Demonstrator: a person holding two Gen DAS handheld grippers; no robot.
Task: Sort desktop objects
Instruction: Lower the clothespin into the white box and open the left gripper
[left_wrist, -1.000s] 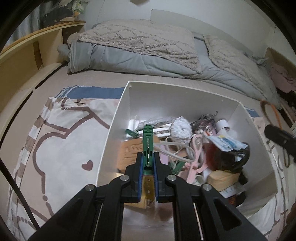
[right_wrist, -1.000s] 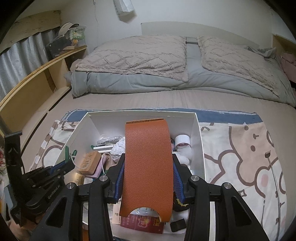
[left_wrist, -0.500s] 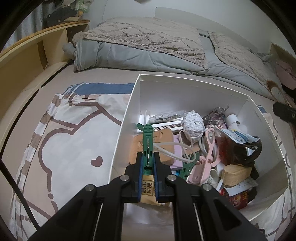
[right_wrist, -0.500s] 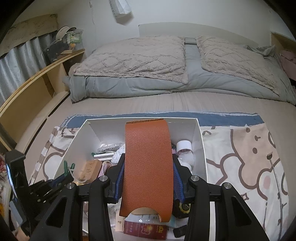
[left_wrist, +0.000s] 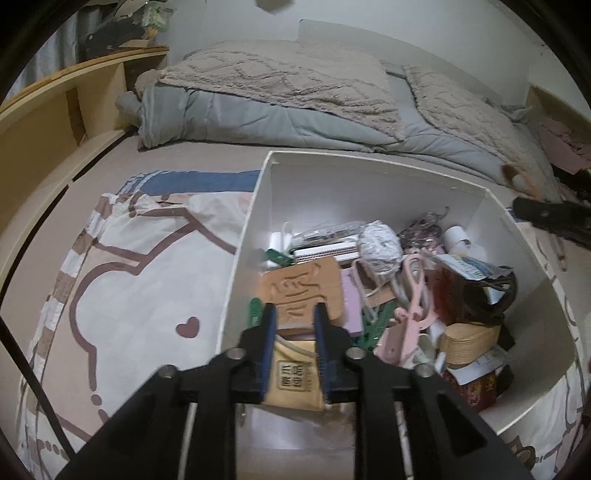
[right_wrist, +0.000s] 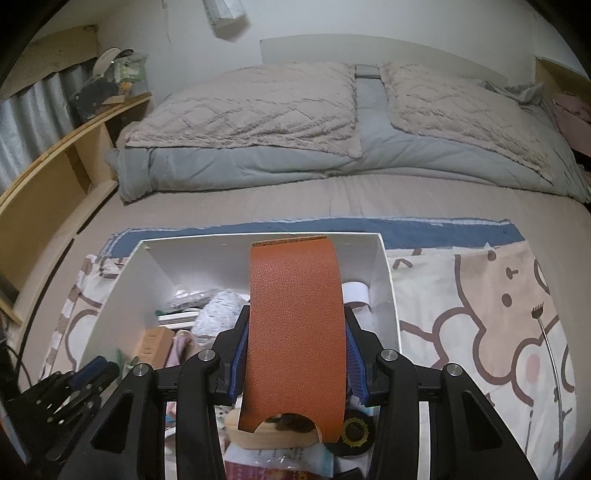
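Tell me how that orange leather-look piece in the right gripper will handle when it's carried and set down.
The orange leather-look piece probably flexes rather than stays rigid: it bows outward between the right gripper's jaws. Yet it stands well past them without drooping, so it is likely fairly springy. Its thin edge suggests it is light. The pebbled face should not slip much against the ribbed pads.

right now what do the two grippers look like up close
Both look alike: the left gripper and right gripper have matte black angular linkage arms with triangular cut-outs, round silver pivot bolts at the joints, and blue ribbed pads lining the inner faces of the fingers. No hands or sleeves show.
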